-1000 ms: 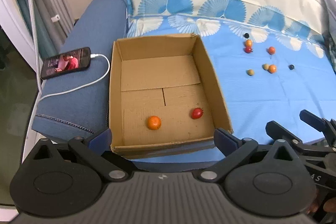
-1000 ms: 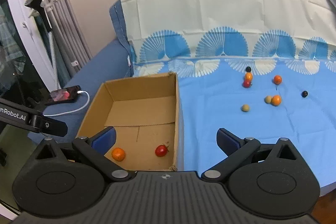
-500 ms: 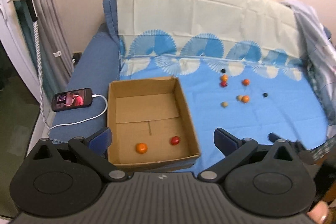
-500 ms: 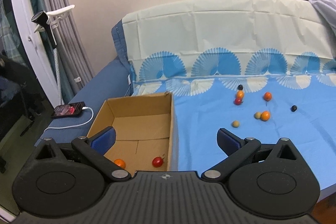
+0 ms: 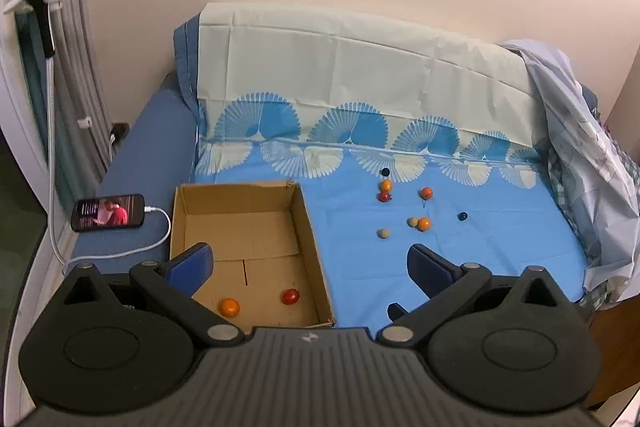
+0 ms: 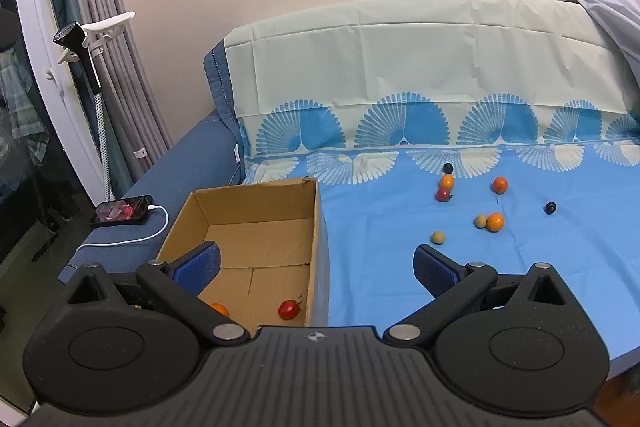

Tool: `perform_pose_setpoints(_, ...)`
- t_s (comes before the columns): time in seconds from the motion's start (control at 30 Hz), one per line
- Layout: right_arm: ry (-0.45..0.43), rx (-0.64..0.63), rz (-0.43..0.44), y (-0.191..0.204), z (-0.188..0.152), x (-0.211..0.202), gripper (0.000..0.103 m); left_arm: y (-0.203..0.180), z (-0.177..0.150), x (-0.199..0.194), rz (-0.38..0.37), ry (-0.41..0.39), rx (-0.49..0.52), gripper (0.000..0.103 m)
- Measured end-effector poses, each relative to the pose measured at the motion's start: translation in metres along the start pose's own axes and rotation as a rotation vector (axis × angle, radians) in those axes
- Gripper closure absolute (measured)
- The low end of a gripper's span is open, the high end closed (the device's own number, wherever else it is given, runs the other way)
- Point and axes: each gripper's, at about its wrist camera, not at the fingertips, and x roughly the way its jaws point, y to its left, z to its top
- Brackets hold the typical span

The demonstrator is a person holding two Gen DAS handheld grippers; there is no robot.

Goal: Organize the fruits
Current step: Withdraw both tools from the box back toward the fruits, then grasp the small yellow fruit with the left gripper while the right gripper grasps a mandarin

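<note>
An open cardboard box sits on the blue sheet and holds an orange fruit and a red tomato. Several small fruits lie loose on the sheet to the right: orange ones, a red one, beige ones and dark ones. My left gripper is open and empty, well back from the box. My right gripper is open and empty too.
A phone on a white charging cable lies on the blue sofa arm left of the box. A lamp stand and curtains are at the left. A grey cloth is draped at the right end of the sofa.
Both grippers have pulled back and up from the box, so the box and fruits look smaller and more of the sofa back and wall shows. Both stay open.
</note>
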Motion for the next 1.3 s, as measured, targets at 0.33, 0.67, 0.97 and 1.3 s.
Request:
perform_pose_setpoints(0.33, 0.010, 0.023, -0.036, -0.013, -0.001, 0.015, 0.001, -0.006, 0.001, 0.026, -0.005, 0.024, 0.043, 0.000)
perform_pose_setpoints(0.67, -0.049, 0.078, -0.183, -0.088, -0.003, 0.040, 0.001, -0.042, 0.013, 0.162, -0.050, 0.212, 0.117, 0.000)
perform_pose_setpoints(0.97, -0.065, 0.130, -0.348, -0.208, -0.007, 0.109, 0.001, -0.118, 0.002, 0.359, -0.077, 0.394, 0.186, 0.000)
perform_pose_setpoints(1.3, 0.031, 0.093, -0.409, -0.307, -0.031, 0.263, 0.001, -0.182, -0.046, 0.560, -0.050, 0.434, 0.237, 0.000)
